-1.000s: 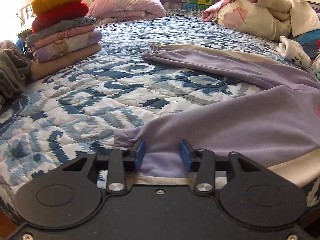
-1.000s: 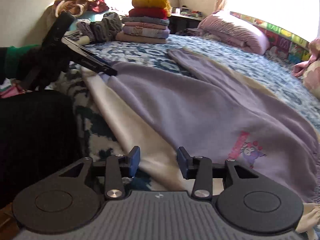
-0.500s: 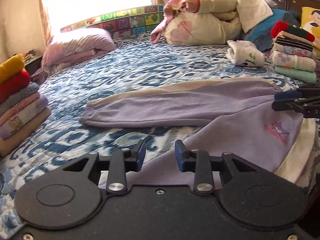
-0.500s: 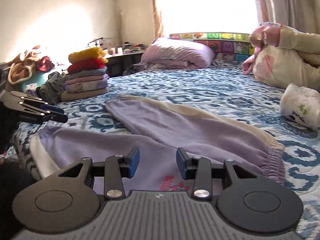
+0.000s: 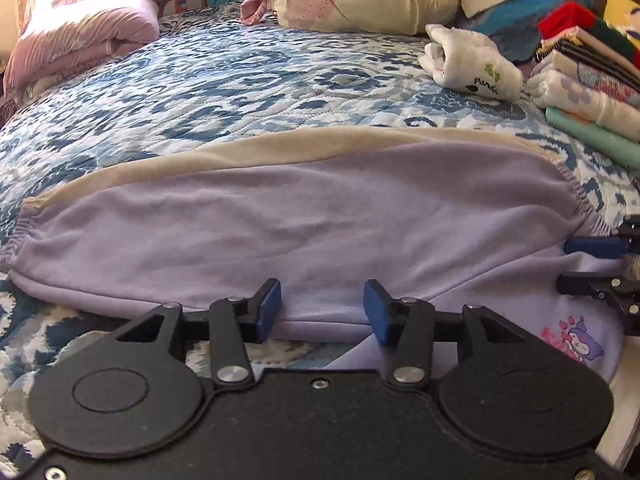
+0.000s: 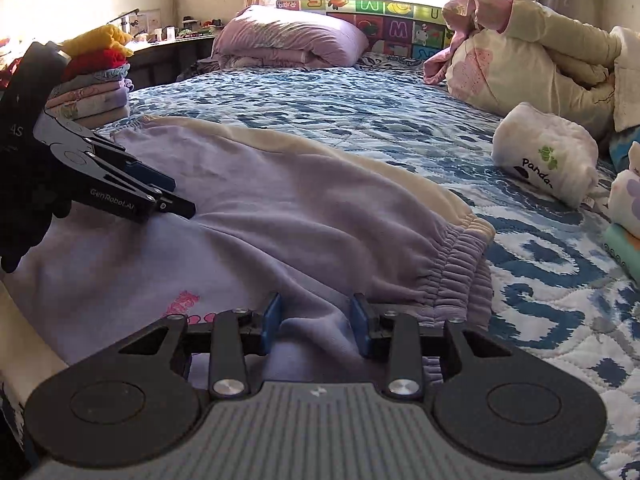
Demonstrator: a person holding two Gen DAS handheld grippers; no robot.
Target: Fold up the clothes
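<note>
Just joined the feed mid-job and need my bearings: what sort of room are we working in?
Most likely a home bedroom. The purple trousers lie on a bed with a blue patterned quilt, a folded pink duvet sits by the window, and stacks of folded clothes stand on the bed.

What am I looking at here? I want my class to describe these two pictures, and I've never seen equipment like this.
A person holds a two-finger clamp in each hand, with a camera on each looking along its fingers. One picture looks over the left gripper, the other over the right gripper. Both hover at the lilac trousers, folded leg over leg on the blue patterned quilt. The left jaws are opening, and neither pair presses the cloth. Folded clothes, a pillow and a rolled white garment lie around.
</note>
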